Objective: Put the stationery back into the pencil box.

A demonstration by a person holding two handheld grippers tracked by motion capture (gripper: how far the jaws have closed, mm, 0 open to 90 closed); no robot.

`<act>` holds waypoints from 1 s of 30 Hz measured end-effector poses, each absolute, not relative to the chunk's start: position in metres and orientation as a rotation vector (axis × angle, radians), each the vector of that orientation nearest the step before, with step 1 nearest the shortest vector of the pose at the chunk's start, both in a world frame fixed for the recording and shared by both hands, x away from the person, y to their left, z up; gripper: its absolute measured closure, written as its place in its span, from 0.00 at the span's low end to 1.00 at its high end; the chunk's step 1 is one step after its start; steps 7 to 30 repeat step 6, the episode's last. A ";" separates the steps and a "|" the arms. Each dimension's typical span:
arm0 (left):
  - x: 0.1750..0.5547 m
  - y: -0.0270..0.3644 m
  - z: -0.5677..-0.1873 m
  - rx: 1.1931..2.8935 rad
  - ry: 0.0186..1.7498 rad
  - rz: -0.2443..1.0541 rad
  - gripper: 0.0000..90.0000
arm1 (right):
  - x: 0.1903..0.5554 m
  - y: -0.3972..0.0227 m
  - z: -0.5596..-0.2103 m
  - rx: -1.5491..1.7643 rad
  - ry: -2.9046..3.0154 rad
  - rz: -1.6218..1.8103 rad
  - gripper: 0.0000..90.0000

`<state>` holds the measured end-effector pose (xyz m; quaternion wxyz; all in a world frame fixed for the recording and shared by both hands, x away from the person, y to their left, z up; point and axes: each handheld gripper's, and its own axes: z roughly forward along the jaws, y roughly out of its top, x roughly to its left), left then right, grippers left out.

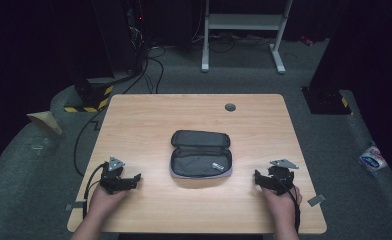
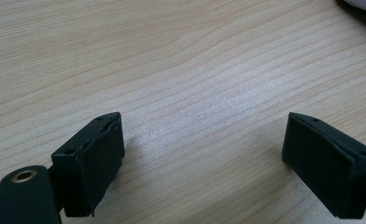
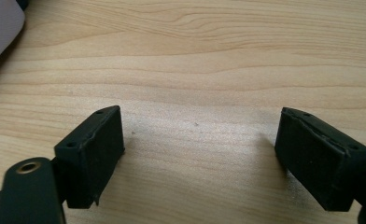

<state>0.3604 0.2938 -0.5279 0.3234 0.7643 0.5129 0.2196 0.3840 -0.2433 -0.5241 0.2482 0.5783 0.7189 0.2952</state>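
Pouch work's looking mostly done: the dark grey zippered fabric pouch (image 1: 201, 155) is lying unzipped mid-table on the light wooden table (image 1: 149, 120) with something small and white inside, while the left gripper (image 1: 130, 181) and right gripper (image 1: 258, 179) are resting either side, jaws gaping, holding nothing.

Your left claw (image 1: 134, 178) and right claw (image 1: 258, 179) are both matte black. Each carries a grey three-cornered plate on top, and a black cable trails back along each hand. Seen close up, each jaw is a blocky black wedge with small screw holes along its upper edge. A brass-ringed hole sits in the black bracket beside one jaw.
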 end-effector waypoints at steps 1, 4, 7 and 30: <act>0.360 0.294 -0.528 2.005 1.346 0.576 0.14 | 0.384 -0.243 -0.524 1.576 1.959 0.805 0.17; 0.360 0.294 -0.528 2.006 1.345 0.578 0.15 | 0.384 -0.243 -0.524 1.578 1.958 0.803 0.16; 0.360 0.294 -0.528 2.003 1.344 0.583 0.15 | 0.384 -0.243 -0.524 1.579 1.956 0.801 0.16; 0.360 0.294 -0.528 2.003 1.344 0.583 0.15 | 0.384 -0.243 -0.524 1.579 1.956 0.801 0.16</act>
